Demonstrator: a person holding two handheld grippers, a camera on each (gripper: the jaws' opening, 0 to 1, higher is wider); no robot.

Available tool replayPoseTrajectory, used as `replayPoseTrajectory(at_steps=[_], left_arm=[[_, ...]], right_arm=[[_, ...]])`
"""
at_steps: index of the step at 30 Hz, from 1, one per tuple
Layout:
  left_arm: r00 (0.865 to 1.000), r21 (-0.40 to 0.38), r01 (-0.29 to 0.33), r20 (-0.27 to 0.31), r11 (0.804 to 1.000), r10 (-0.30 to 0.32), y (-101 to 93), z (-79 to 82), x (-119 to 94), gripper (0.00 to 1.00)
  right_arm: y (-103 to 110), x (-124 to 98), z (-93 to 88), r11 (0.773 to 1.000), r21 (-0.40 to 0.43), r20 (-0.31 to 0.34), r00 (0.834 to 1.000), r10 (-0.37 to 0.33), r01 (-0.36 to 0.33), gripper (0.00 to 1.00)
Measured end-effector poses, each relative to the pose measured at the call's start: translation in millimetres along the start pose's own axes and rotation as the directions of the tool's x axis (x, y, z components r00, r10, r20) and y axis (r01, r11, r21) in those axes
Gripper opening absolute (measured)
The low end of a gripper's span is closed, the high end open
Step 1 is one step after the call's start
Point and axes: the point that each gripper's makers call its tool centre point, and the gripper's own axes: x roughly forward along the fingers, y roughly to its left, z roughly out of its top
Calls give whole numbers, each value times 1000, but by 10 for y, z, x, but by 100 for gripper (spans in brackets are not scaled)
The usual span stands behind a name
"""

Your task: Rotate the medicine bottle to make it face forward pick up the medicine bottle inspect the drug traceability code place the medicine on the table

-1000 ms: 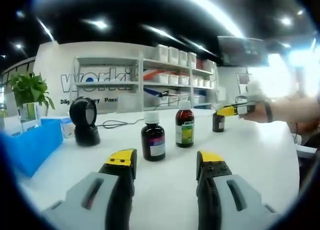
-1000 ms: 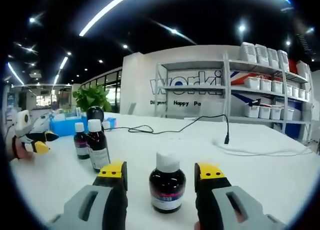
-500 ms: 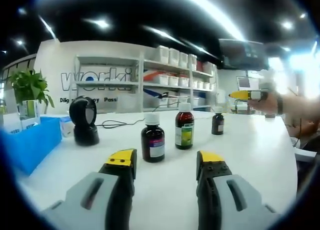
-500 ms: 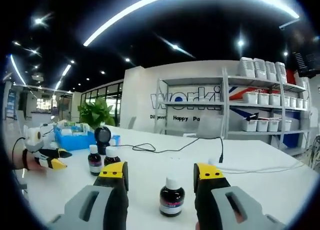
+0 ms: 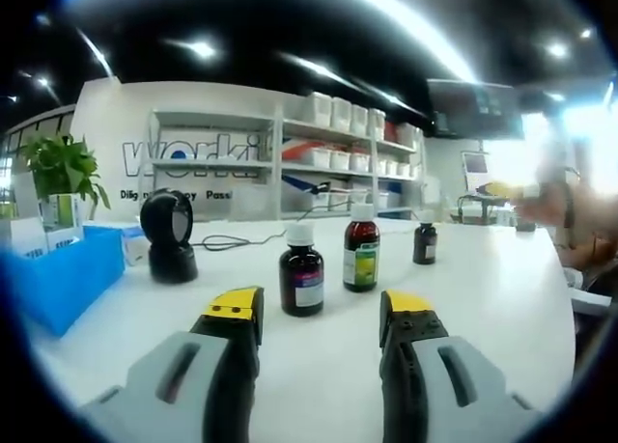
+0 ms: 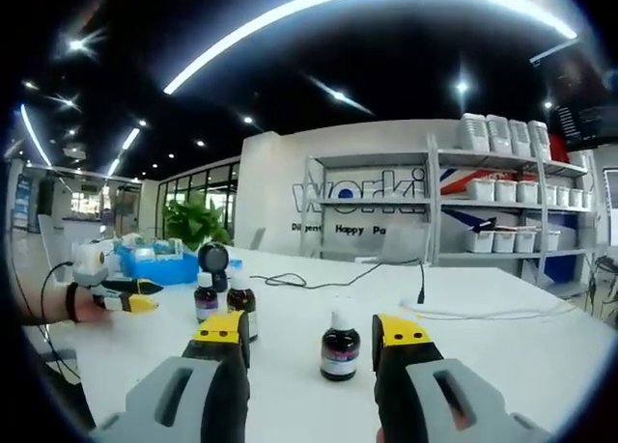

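White table has three bottles standing untouched, both my grippers wide and empty; next I turn the small bottle label-forward.

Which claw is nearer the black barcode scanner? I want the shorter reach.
Left. The left claw faces the black barcode scanner just beyond its tips, to their left. The right claw sits farther off, with the bottles between it and the scanner.
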Motion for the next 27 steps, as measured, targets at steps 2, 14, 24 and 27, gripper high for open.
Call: replayPoseTrajectory(at_steps=[2, 14, 24, 27], left_arm=[[1000, 2, -1, -3, 1000, 1, -11, -3, -1, 39], [1000, -27, -22, 0, 999, 22, 8, 11, -25, 39], [1000, -8, -10, -12, 1000, 10, 12, -12, -5, 39], [1000, -10, -12, -6, 1000, 11, 11, 1, -13, 39]], right_arm=[[-27, -37, -36, 996, 89, 21, 1000, -17, 15, 46], [-42, -23, -350, 991, 133, 67, 998, 14, -23, 41], [85, -38, -358, 997, 64, 60, 998, 26, -30, 39], [133, -18, -393, 999, 31, 39, 998, 40, -41, 39]])
